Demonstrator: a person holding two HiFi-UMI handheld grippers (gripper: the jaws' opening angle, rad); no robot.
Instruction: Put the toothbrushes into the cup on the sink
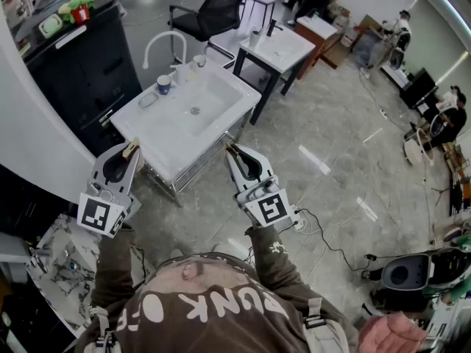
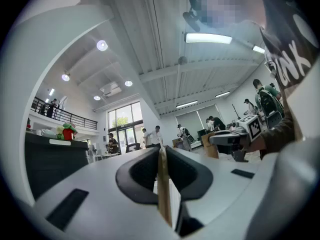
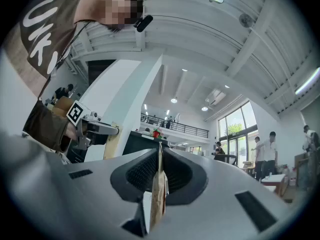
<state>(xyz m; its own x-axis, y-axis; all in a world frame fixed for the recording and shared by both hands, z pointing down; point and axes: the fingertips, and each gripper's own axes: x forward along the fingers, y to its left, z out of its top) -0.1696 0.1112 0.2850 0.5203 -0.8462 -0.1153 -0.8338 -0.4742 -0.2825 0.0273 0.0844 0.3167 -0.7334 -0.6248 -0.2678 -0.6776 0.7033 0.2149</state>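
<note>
A large hall with a polished grey floor; in the head view, upper left of centre, a white rectangular sink (image 1: 151, 134) on a metal frame, with a white arched faucet (image 1: 157, 41) at its far edge. A black cabinet (image 1: 85, 65) fills the upper left corner, and a black mesh office chair (image 1: 221, 6) stands at top centre.

Task target: a small blue-and-white cup (image 1: 163, 85) stands upright on the sink deck near the foot of the faucet, at the upper left of the basin, well apart from both grippers.

The left gripper (image 1: 128, 154) (image 2: 162, 156) is at lower left, its tip just beside the sink's near corner. Its jaws are pressed together on a thin tan wood-coloured toothbrush (image 1: 132, 148) (image 2: 163, 184), seen edge-on between the dark pads in the left gripper view.

The right gripper (image 1: 235, 154) (image 3: 160, 159) is at centre, its tip near the sink's right-hand front edge. Its jaws likewise pinch a second tan toothbrush (image 1: 230, 148) (image 3: 155, 196), whose flat handle runs upright between the pads in the right gripper view.

Both tools are held by a person in a brown sleeved top; neither toothbrush is over the cup.
</note>
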